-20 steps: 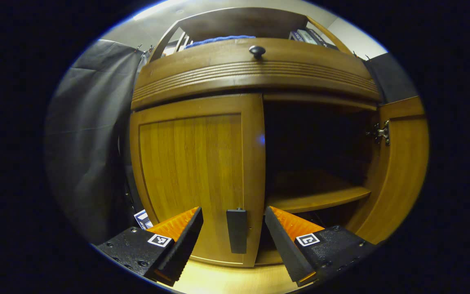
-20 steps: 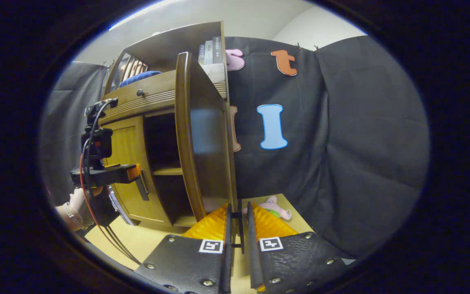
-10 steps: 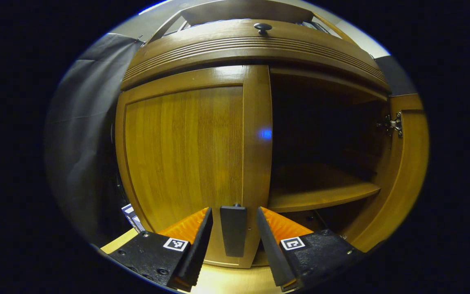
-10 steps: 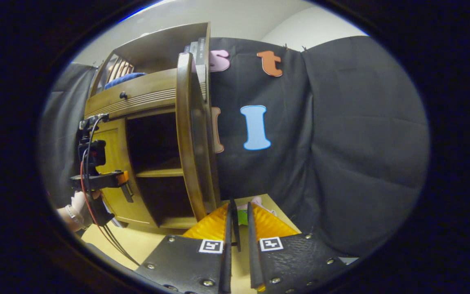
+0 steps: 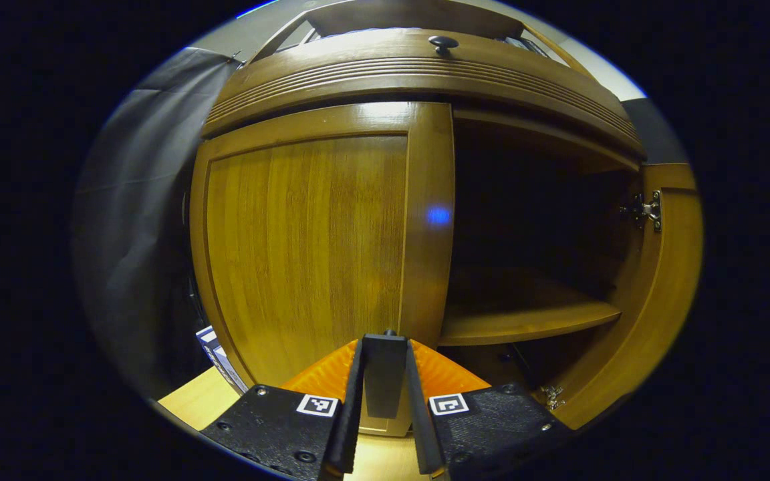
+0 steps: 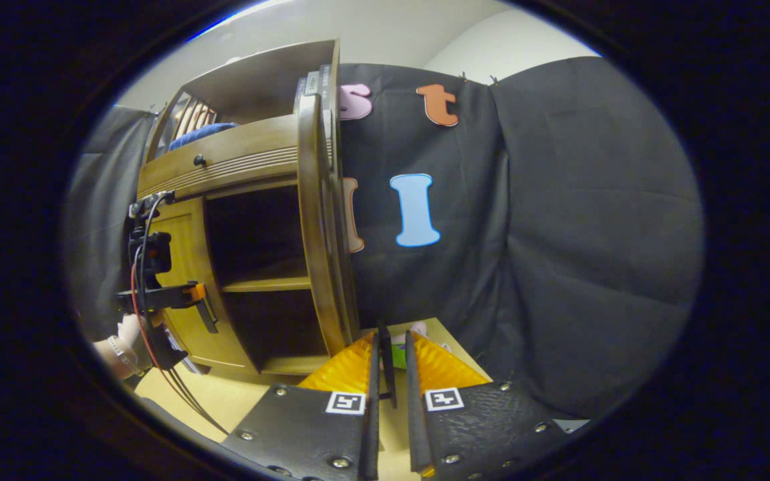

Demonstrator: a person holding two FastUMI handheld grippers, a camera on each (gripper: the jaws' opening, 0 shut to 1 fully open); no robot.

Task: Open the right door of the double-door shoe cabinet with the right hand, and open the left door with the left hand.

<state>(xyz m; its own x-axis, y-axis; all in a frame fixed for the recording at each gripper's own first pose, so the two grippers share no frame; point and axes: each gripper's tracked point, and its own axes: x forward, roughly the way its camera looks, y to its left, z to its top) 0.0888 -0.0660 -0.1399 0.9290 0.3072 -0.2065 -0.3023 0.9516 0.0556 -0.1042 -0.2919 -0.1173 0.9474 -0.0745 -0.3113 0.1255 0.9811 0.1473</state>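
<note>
Now, in the left gripper view, I have my left gripper [image 5: 385, 401] pinching the dark handle [image 5: 385, 374] at the bottom centre, both fingers pressed on it. The left door [image 5: 311, 234], filling the middle left, sits closed against the cabinet [image 5: 418, 67]. To open it well, I'd pull back along an arc around the hinges on its left edge, keeping the squeeze firm.

In the right gripper view, my right gripper [image 6: 390, 374] at the bottom centre clamps the right door's handle [image 6: 388, 357]; the right door [image 6: 321, 220] stands swung wide, edge-on, left of centre.
</note>
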